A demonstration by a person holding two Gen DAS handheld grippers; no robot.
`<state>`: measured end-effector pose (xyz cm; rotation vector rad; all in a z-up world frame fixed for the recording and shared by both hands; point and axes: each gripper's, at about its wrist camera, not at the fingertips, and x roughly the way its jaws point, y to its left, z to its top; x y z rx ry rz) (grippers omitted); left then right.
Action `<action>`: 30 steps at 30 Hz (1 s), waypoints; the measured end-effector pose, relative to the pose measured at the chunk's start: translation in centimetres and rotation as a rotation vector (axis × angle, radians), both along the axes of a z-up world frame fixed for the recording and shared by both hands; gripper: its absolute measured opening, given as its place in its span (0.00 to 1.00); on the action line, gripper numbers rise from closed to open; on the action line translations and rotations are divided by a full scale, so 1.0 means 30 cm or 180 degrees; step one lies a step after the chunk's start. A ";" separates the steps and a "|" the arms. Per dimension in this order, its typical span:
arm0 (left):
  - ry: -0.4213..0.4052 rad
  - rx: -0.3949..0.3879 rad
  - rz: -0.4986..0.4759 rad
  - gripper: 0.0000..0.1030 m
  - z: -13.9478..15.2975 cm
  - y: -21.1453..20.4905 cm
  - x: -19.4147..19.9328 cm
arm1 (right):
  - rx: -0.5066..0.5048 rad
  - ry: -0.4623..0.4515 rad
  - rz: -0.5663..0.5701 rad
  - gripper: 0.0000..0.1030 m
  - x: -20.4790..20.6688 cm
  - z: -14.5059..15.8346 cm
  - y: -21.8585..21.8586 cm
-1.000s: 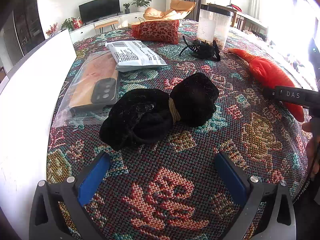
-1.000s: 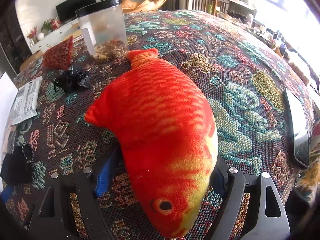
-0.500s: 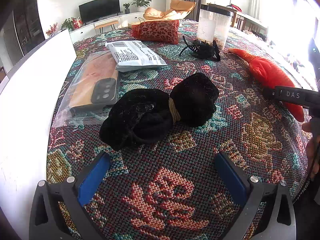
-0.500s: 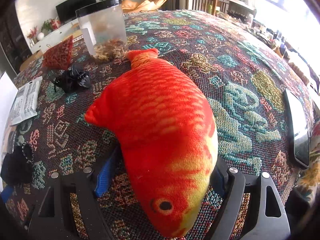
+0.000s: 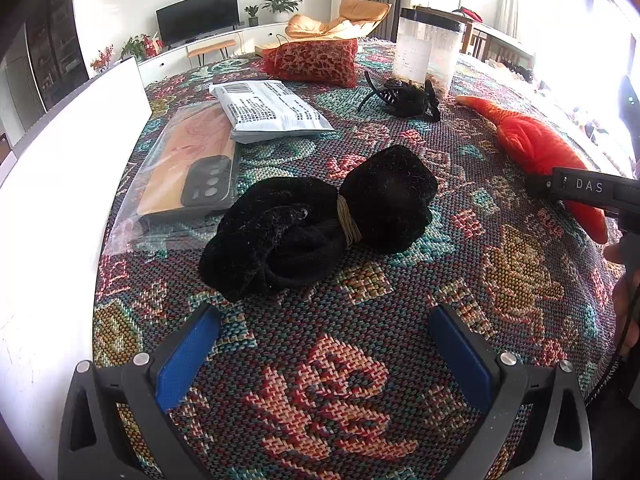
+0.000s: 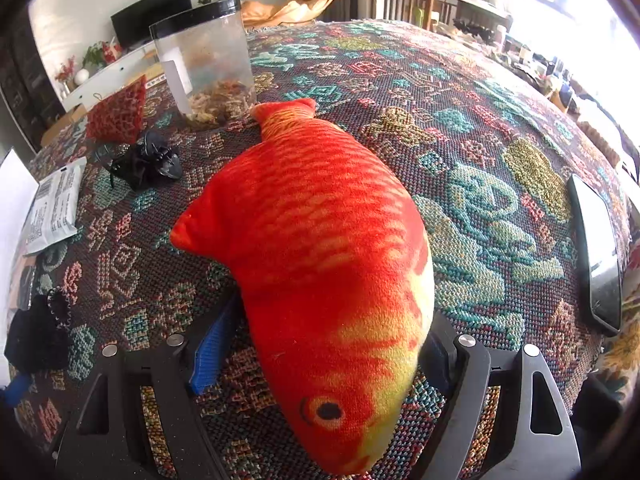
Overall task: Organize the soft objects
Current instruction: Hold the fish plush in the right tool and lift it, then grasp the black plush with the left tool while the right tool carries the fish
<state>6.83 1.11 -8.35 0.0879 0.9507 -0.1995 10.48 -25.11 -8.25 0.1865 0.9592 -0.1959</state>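
Note:
A red-orange plush fish (image 6: 320,264) lies on the patterned table cover, its head between my right gripper's (image 6: 324,344) two fingers, which press its sides. It also shows in the left wrist view (image 5: 536,148), with the right gripper's body in front of it. A black velvet bow-shaped bundle (image 5: 320,220), tied with tan cord, lies just ahead of my left gripper (image 5: 324,352), which is open and empty, a short way off it. The bundle appears at the left edge of the right wrist view (image 6: 36,336).
A clear jar with a black lid (image 6: 204,60), a black hair claw (image 6: 140,164), a red patterned pouch (image 5: 316,60), a grey mailer bag (image 5: 268,112) and a bagged phone case (image 5: 192,172) lie on the cover. A phone (image 6: 596,256) is at the right. A white board (image 5: 60,168) stands on the left.

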 end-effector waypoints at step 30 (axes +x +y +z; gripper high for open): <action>0.0206 -0.0664 -0.0267 0.37 0.149 0.013 0.339 | 0.0504 -0.0275 0.0475 0.29 0.353 0.320 -0.255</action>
